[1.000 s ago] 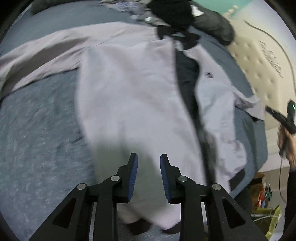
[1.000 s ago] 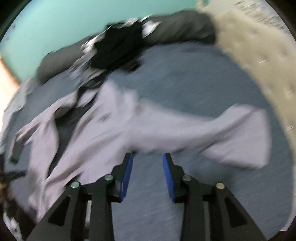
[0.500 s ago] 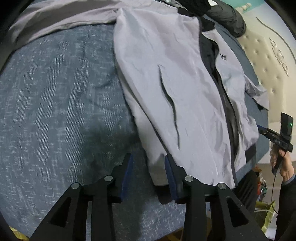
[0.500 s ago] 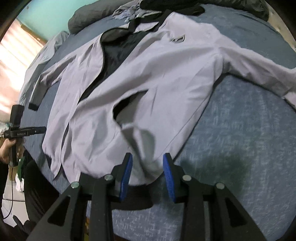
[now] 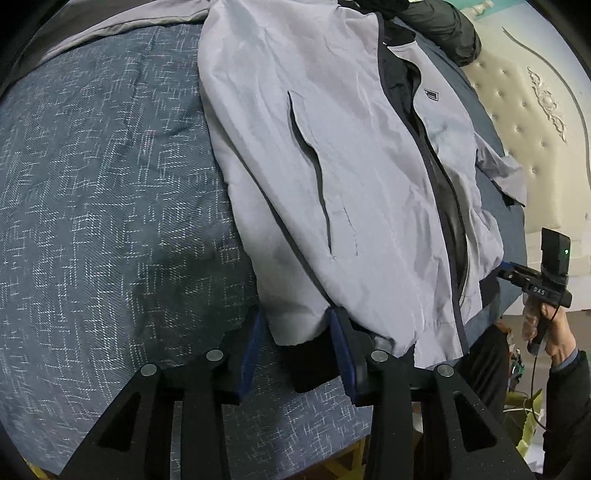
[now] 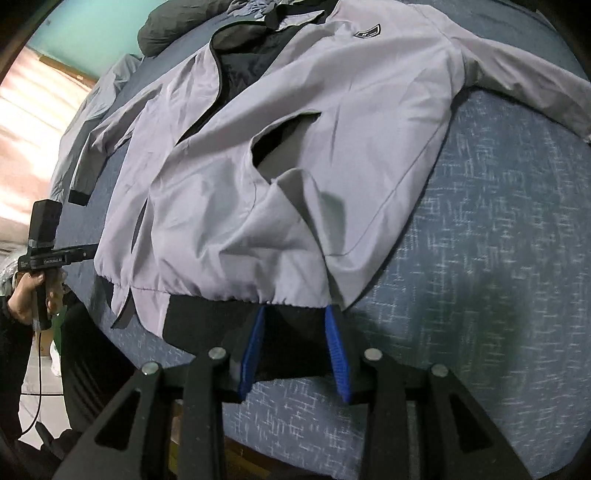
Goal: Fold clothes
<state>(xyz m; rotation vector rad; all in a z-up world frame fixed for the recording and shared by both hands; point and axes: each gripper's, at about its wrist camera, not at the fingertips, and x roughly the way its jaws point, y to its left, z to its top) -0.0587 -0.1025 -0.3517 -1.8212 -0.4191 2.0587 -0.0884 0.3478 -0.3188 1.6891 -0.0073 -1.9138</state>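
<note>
Straddling the black hem (image 5: pixel 314 363) of the grey jacket (image 5: pixel 343 155) with both tongs, left (image 5: pixel 295 332) and right (image 6: pixel 295 328), spread, nothing pinched; appearing light, soft, slippery; hem corners judged best holds.

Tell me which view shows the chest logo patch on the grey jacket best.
The right wrist view: the dark shield-shaped logo patch on the light grey zip jacket lies unobstructed, its outline clear. In the left wrist view the patch appears smaller, seen at a slant beside the open zip.
</note>
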